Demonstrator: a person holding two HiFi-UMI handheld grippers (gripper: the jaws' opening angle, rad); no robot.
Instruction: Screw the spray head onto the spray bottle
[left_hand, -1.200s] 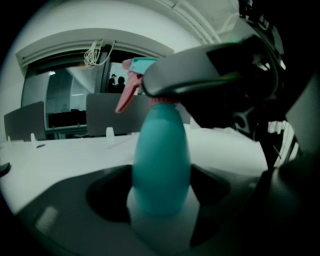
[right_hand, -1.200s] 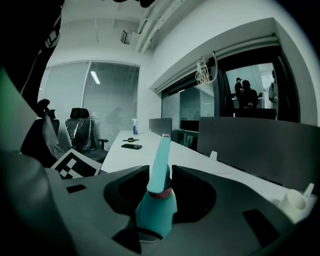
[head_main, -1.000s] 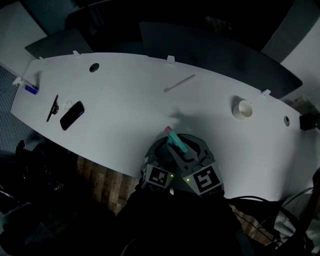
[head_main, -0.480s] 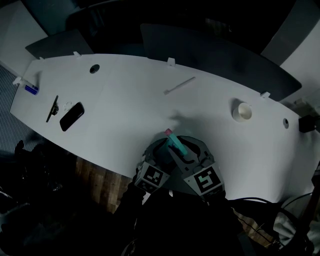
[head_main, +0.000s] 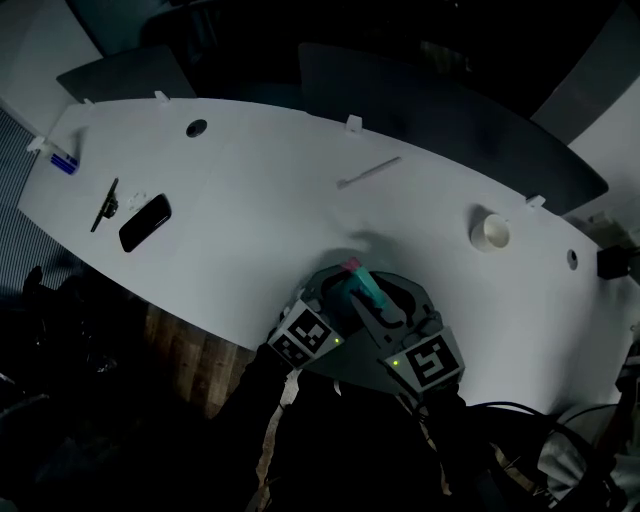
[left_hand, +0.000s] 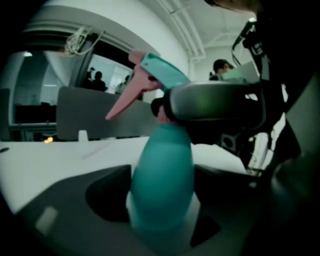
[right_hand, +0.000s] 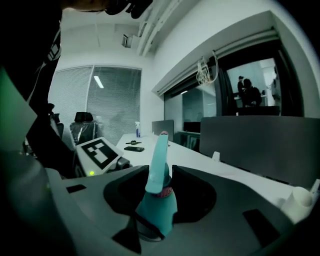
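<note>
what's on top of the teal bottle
A teal and pink spray head sits on the bottle. The right gripper clamps round its base, covering most of the joint, so how far it is screwed on cannot be seen.

spray bottle (left_hand: 162, 185) looks blurred.

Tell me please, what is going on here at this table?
A person works with a gripper in each hand at the near edge of the white table. The left gripper holds the teal spray bottle by its body. The right gripper grips the spray head at its collar, below the pink trigger. The head sits on the bottle; how tight, I cannot tell.
</note>
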